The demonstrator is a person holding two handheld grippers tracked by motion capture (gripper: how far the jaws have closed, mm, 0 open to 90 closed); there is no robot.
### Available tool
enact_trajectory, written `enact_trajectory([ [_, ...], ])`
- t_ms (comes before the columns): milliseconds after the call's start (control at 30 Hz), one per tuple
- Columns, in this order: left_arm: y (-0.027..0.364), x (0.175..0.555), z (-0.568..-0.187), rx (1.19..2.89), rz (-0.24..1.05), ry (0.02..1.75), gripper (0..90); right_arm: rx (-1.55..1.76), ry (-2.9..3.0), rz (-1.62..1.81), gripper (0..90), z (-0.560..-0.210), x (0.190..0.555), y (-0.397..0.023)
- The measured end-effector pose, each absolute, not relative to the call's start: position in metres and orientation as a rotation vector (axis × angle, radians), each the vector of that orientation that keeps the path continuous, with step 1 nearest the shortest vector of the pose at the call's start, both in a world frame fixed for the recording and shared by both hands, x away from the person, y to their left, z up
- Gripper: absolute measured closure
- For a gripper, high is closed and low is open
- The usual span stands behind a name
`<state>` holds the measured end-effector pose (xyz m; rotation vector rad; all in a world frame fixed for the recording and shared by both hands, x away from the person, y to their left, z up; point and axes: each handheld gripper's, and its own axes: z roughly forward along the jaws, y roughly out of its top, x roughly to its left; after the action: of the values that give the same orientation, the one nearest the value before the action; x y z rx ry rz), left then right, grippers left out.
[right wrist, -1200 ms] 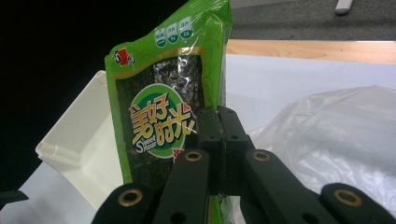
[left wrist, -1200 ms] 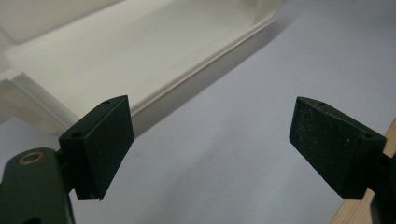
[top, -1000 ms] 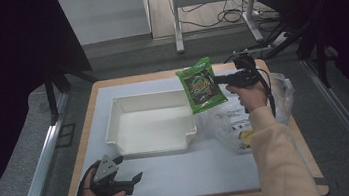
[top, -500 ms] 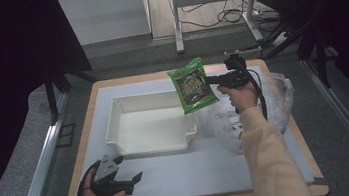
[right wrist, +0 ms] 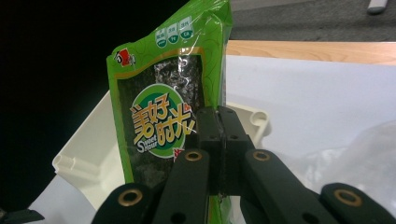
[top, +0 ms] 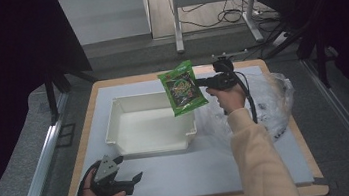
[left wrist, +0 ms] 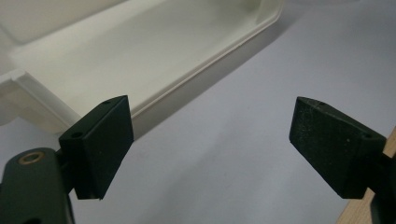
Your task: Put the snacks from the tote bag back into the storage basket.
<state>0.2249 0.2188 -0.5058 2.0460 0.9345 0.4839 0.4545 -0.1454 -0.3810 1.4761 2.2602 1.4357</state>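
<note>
Green seaweed snack pouch (top: 182, 88), glossy, w/ dark see-through window, round green logo and yellow-orange lettering; hangs upright above the far-right corner of the white plastic bin (top: 148, 124). Right gripper (top: 201, 81) is clamped on the pouch's edge, jaws pressed together on the foil in the right gripper view (right wrist: 218, 140). Count: 1 pouch, 1 bin, 1 clear plastic bag (top: 268, 101), 2 grippers. Bag lies crumpled on the desk (top: 212, 174) just right of the bin, behind the person's right forearm. Left gripper (top: 124, 177) rests near the bin's front-left corner, jaws wide apart, nothing between them; bin rim (left wrist: 154, 56) close ahead of it.
</note>
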Motion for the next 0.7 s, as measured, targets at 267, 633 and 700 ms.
enact_trajectory([
  [267,0.219,0.224,-0.506,2.040,0.493,0.928,14.1,1.468,2.278,1.446,90.0,-0.389,0.458,-0.123],
  [633,0.219,0.224,-0.505,2.039,0.494,0.928,14.0,1.467,2.284,1.459,89.9,-0.396,0.460,-0.103],
  [700,0.218,0.224,-0.506,2.039,0.494,0.928,14.0,1.469,2.283,1.459,90.0,-0.396,0.460,-0.102],
])
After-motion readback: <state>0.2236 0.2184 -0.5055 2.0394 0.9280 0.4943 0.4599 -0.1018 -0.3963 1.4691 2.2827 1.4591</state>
